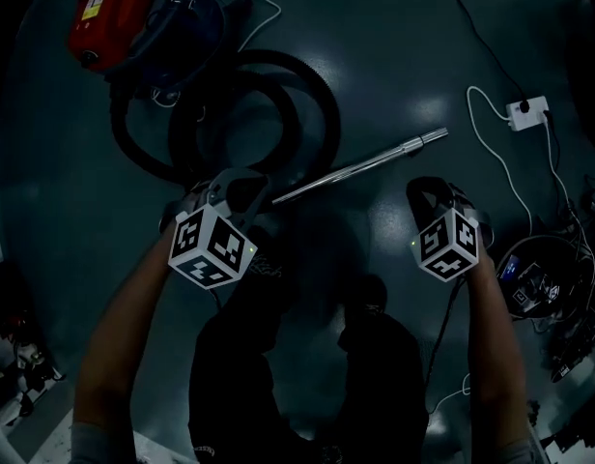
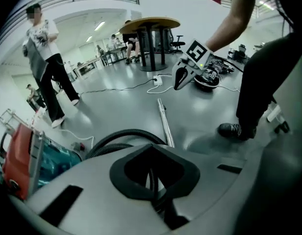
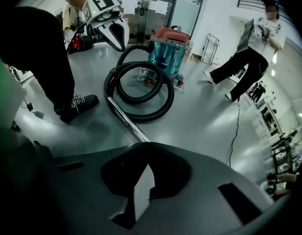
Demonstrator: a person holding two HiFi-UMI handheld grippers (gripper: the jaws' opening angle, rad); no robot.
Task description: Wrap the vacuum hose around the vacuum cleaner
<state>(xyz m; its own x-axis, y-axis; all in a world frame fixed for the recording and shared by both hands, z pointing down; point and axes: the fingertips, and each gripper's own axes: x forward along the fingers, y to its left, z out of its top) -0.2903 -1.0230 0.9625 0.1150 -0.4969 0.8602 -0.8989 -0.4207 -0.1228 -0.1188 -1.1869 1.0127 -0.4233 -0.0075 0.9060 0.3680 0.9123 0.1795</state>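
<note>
The red and blue vacuum cleaner [image 1: 109, 13] stands on the floor at the far left. Its black hose [image 1: 317, 95] lies in loose loops beside it, and a metal wand [image 1: 365, 166] runs off to the right. My left gripper [image 1: 241, 189] hangs shut near the wand's near end and the hose loops; no view shows anything between its jaws. My right gripper [image 1: 430, 196] is shut and empty over bare floor to the right of the wand. The left gripper view shows the hose [image 2: 126, 133], the wand [image 2: 164, 121] and the vacuum cleaner [image 2: 23, 155]. In the right gripper view the hose [image 3: 141, 114] lies coiled before the vacuum cleaner [image 3: 168, 53].
A white power strip [image 1: 526, 112] with a trailing white cable lies at the right. A dark round object [image 1: 534, 274] among cables sits near my right arm. A person [image 2: 48, 67] walks beyond the vacuum cleaner. A round table [image 2: 150, 26] stands farther back.
</note>
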